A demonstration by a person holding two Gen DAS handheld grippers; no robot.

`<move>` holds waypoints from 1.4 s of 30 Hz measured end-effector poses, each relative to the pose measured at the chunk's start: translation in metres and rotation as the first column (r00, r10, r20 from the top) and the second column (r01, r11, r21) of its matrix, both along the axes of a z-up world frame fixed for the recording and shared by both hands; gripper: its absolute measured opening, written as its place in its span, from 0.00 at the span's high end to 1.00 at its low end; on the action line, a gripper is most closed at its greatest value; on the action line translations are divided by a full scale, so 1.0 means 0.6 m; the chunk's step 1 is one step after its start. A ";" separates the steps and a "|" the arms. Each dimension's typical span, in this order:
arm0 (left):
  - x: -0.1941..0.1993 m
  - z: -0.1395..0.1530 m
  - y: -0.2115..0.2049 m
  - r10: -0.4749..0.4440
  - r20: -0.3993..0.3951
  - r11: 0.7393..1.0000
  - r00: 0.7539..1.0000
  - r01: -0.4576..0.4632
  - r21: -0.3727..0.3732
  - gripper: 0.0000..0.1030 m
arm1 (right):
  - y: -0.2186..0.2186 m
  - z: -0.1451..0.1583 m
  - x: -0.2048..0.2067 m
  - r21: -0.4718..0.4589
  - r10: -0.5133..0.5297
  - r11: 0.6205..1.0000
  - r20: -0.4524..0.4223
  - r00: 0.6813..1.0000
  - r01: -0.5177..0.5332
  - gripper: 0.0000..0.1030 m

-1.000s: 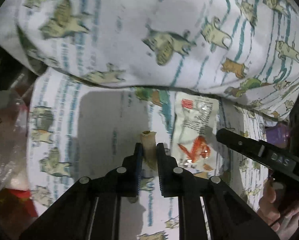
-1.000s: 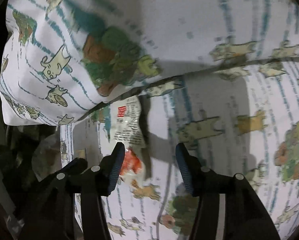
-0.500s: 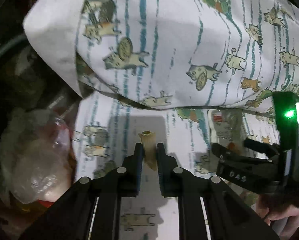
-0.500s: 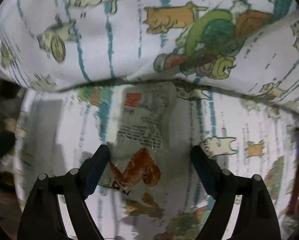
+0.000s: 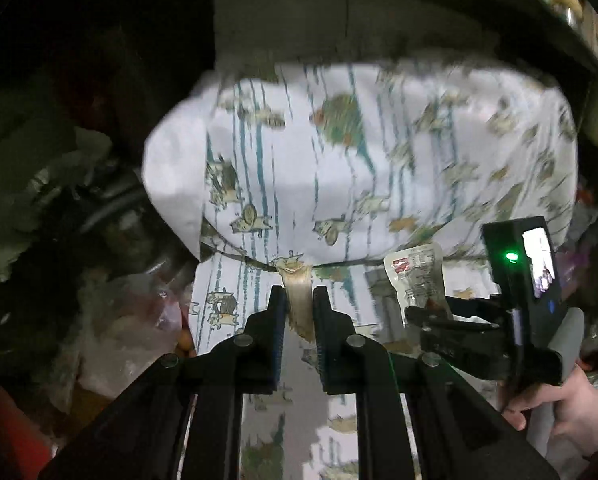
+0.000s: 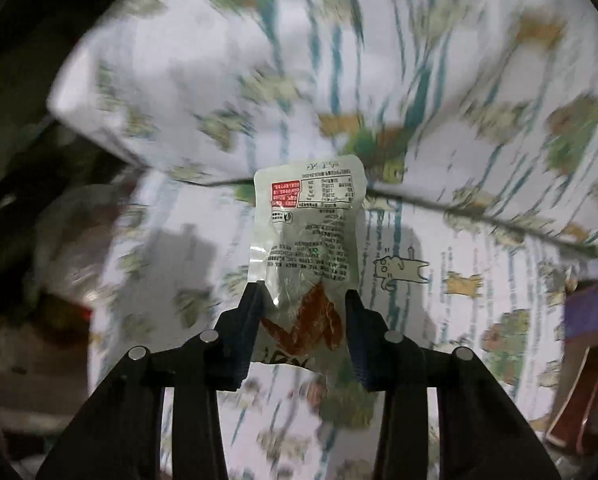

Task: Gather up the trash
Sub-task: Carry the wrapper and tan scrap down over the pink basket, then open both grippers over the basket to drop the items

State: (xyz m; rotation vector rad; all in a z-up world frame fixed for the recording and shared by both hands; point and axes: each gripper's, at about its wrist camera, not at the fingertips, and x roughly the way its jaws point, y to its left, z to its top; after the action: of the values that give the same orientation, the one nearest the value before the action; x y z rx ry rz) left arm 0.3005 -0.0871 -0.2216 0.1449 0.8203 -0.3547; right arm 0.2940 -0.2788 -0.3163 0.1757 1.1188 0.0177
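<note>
My left gripper [image 5: 299, 300] is shut on a small tan wrapper strip [image 5: 299, 298] and holds it above the cat-print bedsheet [image 5: 339, 432]. My right gripper [image 6: 304, 300] is shut on a clear snack packet [image 6: 307, 236] with a red label and orange print, lifted off the sheet. The same packet [image 5: 417, 280] and the right gripper [image 5: 451, 320] show at the right of the left wrist view.
A cat-print pillow [image 5: 379, 160] lies behind both grippers. A plastic bag with rubbish [image 5: 131, 332] sits off the bed's left edge among dark clutter. A purple and red box [image 6: 587, 360] lies at the right in the right wrist view.
My right gripper closed on the snack packet and lifted it off the sheet. Both grippers pulled back and up from the pillow; the left one still holds the tan strip.
</note>
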 end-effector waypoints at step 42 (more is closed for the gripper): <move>-0.305 -0.277 -0.006 -0.029 -0.539 0.996 0.842 -0.019 -0.084 0.36 | 0.032 -0.082 -0.402 0.127 0.068 0.991 -0.178 0.982 -0.046 0.95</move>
State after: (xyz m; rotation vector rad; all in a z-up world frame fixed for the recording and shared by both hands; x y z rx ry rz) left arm 0.1174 -0.0904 -0.3875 -0.0412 1.3645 -0.4442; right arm 0.0531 -0.2597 -0.3655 0.2588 1.3058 0.1238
